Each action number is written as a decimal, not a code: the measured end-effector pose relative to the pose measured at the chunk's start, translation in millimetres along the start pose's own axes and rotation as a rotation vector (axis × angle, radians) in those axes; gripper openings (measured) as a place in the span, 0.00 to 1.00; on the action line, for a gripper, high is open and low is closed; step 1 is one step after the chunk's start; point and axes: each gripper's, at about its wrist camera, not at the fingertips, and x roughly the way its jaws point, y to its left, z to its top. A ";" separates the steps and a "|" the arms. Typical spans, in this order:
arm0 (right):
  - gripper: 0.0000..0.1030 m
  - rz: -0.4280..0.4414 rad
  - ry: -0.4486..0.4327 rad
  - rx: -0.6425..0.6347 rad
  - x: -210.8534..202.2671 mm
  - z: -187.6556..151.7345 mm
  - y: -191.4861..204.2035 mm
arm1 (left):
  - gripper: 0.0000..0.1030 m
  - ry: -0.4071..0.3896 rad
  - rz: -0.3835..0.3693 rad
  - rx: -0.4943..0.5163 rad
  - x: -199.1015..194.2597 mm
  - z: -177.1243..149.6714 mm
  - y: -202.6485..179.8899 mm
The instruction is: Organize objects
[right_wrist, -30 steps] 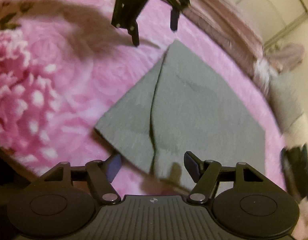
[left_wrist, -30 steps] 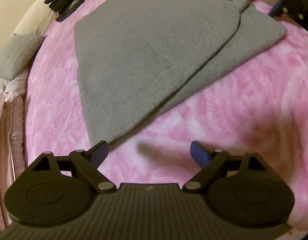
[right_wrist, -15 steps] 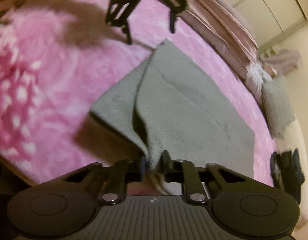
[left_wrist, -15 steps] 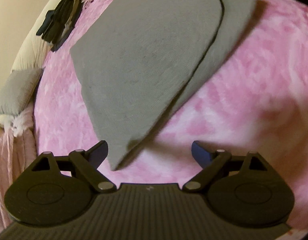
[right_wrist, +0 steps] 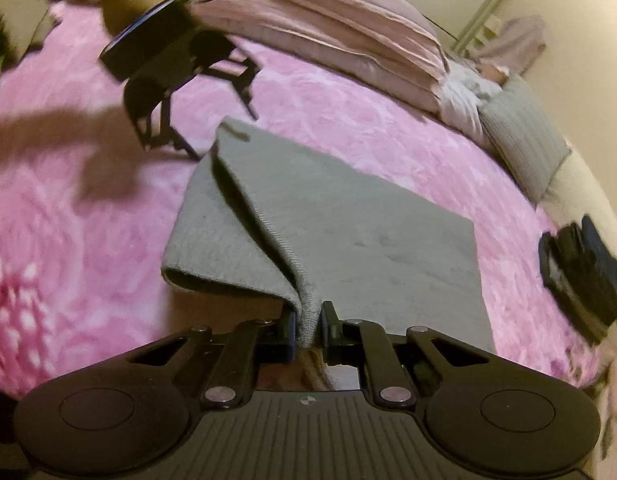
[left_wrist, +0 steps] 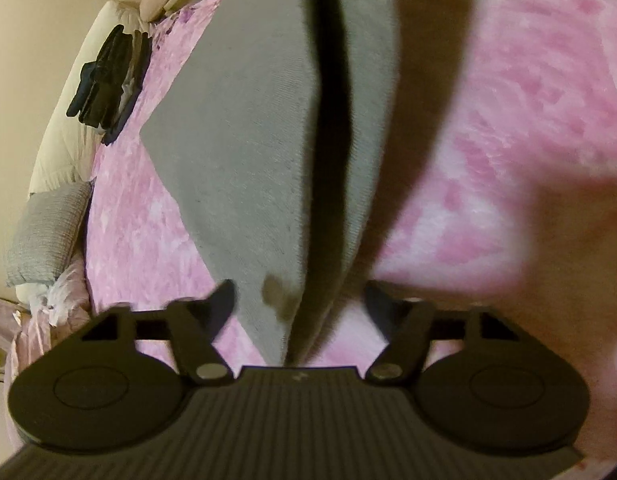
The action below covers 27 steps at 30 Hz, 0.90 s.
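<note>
Right wrist view, one grey cloth (right_wrist: 348, 220), two claws, right claw (right_wrist: 308, 326) clamping cloth

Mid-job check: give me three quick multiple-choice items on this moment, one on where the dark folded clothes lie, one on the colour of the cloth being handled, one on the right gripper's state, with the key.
1. Where does the dark clothes pile lie?
A. On the far edge of the pink blanket, beyond the cloth
B. On top of the grey cloth
C. On the floor

2. What colour is the cloth being handled?
A. Pink
B. Grey
C. Black

3. What is the right gripper doing?
A. Standing open above the cloth
B. Shut on nothing
C. Shut on the cloth's corner

Key: 1 A, the pile rests on the blanket's edge, apart from the cloth. 2 B, the knit is grey in both views. 3 C, the corner sits pinched between its pads, raised off the blanket.
</note>
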 end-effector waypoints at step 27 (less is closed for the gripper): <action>0.07 0.210 0.017 0.694 -23.1 -40.2 -205.1 | 0.06 0.127 -0.284 -0.086 61.0 144.1 294.0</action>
